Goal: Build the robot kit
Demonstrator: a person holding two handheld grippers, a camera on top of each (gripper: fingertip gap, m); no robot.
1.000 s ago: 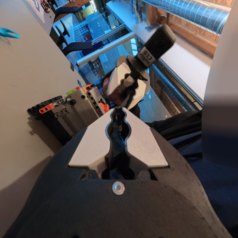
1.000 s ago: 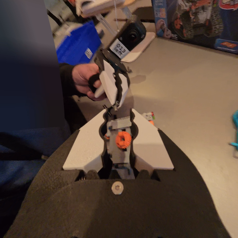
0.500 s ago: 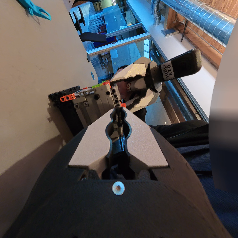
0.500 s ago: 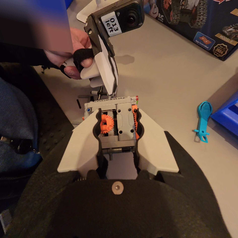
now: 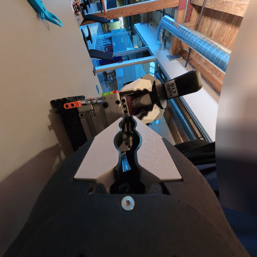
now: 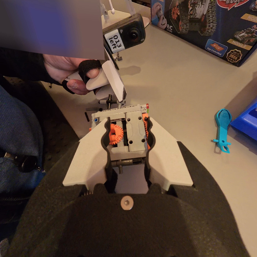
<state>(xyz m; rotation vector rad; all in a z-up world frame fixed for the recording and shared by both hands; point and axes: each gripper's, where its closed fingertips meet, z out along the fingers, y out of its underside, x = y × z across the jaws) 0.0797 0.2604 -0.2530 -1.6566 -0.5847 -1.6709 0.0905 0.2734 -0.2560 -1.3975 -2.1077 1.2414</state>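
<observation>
My right gripper (image 6: pixel 128 119) is shut on a grey brick assembly (image 6: pixel 134 132) with an orange gear (image 6: pixel 115 134); the assembly stands on the beige table (image 6: pixel 180 83). My left gripper (image 5: pixel 127 118) is shut on a small grey pin (image 5: pixel 128 134). In the right wrist view the left gripper (image 6: pixel 122 99) holds that pin (image 6: pixel 119 106) down against the assembly's far top edge. In the left wrist view the assembly (image 5: pixel 97 111) lies just beyond my fingertips, with the right gripper (image 5: pixel 146 102) clamped on it.
A teal tool (image 6: pixel 222 129) lies on the table to the right, beside a blue bin (image 6: pixel 247 123). A printed toy box (image 6: pixel 208 27) stands at the back. A black cross connector (image 6: pixel 109 101) and loose small pins (image 6: pixel 86 116) lie by the assembly. The table edge is at left. My two grippers' fingertips are within a few centimetres of each other.
The right gripper brought the assembly down onto the table and now looks down on it. The left gripper followed with the pin and reached the assembly's top edge.
</observation>
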